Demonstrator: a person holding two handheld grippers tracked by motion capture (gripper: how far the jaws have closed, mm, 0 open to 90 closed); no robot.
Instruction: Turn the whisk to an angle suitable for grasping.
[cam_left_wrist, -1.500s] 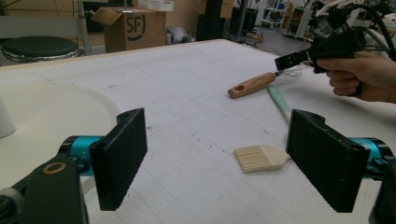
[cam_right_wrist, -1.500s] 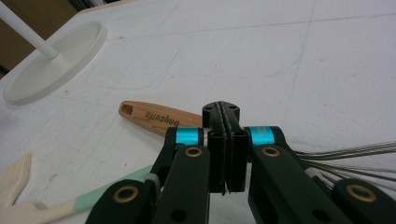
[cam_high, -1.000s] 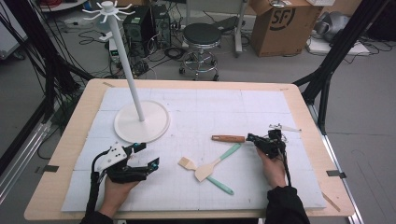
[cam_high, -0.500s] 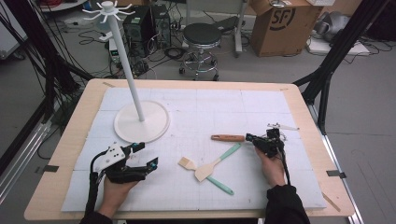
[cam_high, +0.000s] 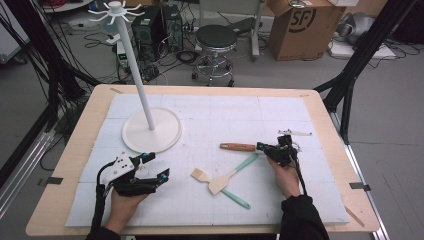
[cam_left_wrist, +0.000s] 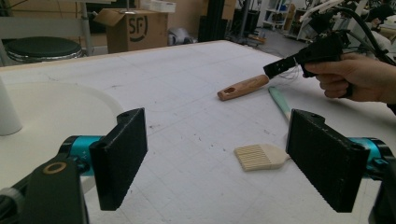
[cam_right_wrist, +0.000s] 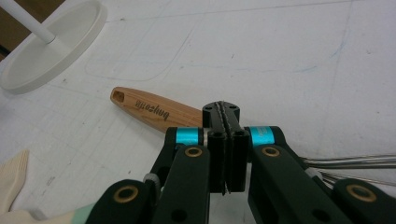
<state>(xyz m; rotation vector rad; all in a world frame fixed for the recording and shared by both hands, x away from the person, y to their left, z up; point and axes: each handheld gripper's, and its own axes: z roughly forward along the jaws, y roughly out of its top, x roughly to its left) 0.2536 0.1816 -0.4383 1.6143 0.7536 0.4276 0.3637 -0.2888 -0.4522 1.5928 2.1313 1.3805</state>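
Observation:
My right gripper (cam_high: 261, 146) is at the right of the white mat, its jaws shut together with nothing visible between them. Its tip (cam_right_wrist: 221, 111) sits over the near end of a wooden handle (cam_right_wrist: 152, 110) that lies flat on the mat, and thin metal wires (cam_right_wrist: 355, 163) run off behind it. My left gripper (cam_high: 157, 166) rests at the front left with its jaws wide open and nothing between them (cam_left_wrist: 215, 154). A cream brush (cam_left_wrist: 259, 156) and a mint-handled spatula (cam_high: 235, 172) lie crossed in the middle.
A white hanging stand rises from a round base (cam_high: 165, 135) at the back left of the mat, its pole (cam_high: 135, 70) topped with hooks. The wooden table edge (cam_high: 350, 160) frames the mat. A stool and boxes stand on the floor beyond.

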